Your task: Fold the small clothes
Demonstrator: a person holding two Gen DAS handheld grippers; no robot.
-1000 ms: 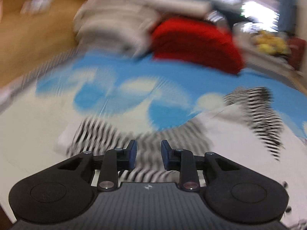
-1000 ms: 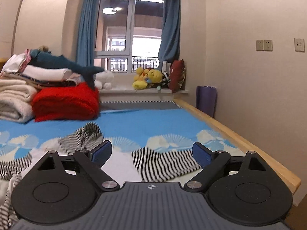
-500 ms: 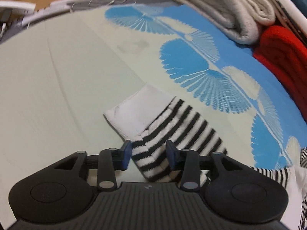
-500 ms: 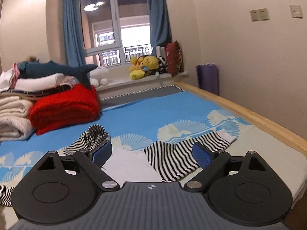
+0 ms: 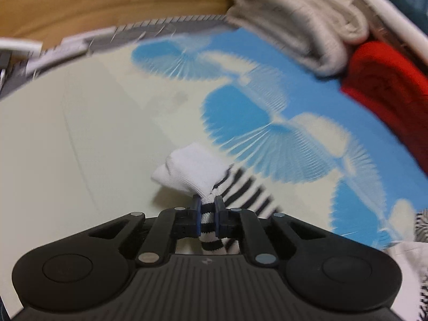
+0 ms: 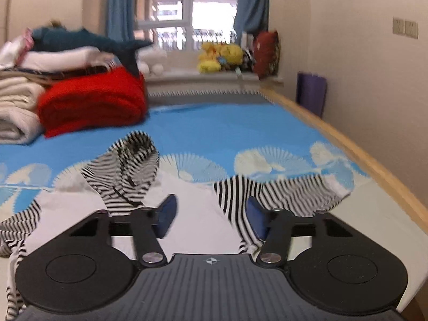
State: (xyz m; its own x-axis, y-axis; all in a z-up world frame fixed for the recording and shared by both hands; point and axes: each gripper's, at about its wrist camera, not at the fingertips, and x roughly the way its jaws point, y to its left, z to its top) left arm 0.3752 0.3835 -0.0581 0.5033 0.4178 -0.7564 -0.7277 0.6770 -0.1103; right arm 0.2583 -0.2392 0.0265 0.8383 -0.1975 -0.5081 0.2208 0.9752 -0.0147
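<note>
on the bed (image 6: 334, 133), the left gripper (image 5: 207, 215) has just clamped a sleeve (image 5: 198, 179); the right gripper (image 6: 211, 216), closing, stands unclenched over the shirt (image 6: 281, 195). lift both ends evenly.

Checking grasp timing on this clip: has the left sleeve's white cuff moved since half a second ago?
Yes. The cuff lay flat on the sheet; now the left gripper, whose jaws have just been closing, pinches the sleeve, bunching the cuff toward them.
</note>
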